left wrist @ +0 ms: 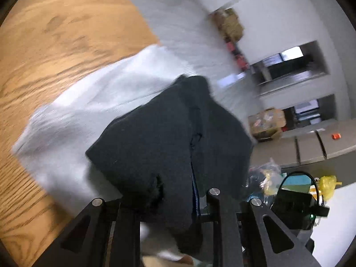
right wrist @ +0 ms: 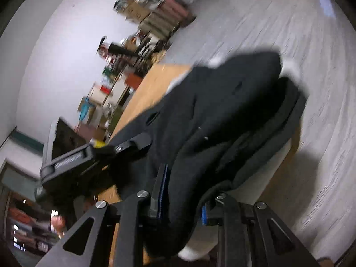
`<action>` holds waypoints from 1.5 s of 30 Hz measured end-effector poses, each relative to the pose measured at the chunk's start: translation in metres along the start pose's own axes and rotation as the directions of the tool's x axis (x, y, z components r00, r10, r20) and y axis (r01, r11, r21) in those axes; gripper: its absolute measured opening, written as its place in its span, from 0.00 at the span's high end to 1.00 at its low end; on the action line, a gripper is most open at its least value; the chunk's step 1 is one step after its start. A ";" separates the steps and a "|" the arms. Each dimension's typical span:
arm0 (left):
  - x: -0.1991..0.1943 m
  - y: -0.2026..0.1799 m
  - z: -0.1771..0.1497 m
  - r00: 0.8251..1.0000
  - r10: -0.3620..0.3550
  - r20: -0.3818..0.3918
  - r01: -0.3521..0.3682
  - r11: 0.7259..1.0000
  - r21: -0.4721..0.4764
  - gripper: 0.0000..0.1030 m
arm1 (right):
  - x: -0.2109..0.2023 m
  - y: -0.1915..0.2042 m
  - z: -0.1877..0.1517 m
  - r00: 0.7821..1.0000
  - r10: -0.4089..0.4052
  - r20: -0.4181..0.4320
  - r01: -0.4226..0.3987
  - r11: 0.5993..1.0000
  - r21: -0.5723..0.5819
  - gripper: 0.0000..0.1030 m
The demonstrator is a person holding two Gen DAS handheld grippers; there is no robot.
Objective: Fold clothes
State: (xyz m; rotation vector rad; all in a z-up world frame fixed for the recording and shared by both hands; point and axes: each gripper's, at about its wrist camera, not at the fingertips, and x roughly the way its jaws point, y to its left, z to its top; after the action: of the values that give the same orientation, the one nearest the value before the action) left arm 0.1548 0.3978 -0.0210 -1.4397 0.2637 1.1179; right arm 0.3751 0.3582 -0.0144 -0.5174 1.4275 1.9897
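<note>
Even indoor light, heavy motion blur, perhaps fisheye-bent edges.

Your left gripper (left wrist: 175, 202) shows matte black linkage arms with elongated triangular cut-outs, each pivot capped by a round silver screw, and a thin blue strip edging one finger (left wrist: 194, 184). Your right gripper (right wrist: 181, 200) matches it: black struts, silver pivot screws, and blue-edged pads (right wrist: 162, 189) (a brighter blue block sits on the far side). A yellow mark tops the black body of the other tool in the right wrist view.
</note>
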 end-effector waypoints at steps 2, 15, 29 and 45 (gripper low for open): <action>-0.005 0.014 -0.002 0.999 0.032 -0.025 -0.033 0.998 -0.048 0.69 | 0.010 0.006 -0.007 0.999 -0.015 -0.044 0.013 0.999 -0.041 0.67; -0.111 -0.054 -0.072 0.790 0.419 0.448 -0.553 0.802 0.224 0.38 | -0.072 -0.017 0.032 0.981 -0.141 0.136 0.154 0.983 -0.095 0.52; -0.038 -0.030 -0.101 0.730 0.487 0.479 -0.616 0.773 0.153 0.91 | -0.007 -0.028 0.042 0.960 -0.278 0.023 0.277 0.942 -0.192 0.74; -0.126 -0.055 -0.159 0.828 0.268 0.492 -0.342 0.937 0.065 0.32 | -0.077 0.035 -0.022 0.964 -0.254 0.078 0.265 0.889 -0.374 0.31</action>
State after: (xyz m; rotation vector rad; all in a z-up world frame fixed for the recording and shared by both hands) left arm 0.2043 0.2179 0.0759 -0.9623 0.2259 1.6437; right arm 0.4057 0.3094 0.0518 -0.8030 0.8934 2.0463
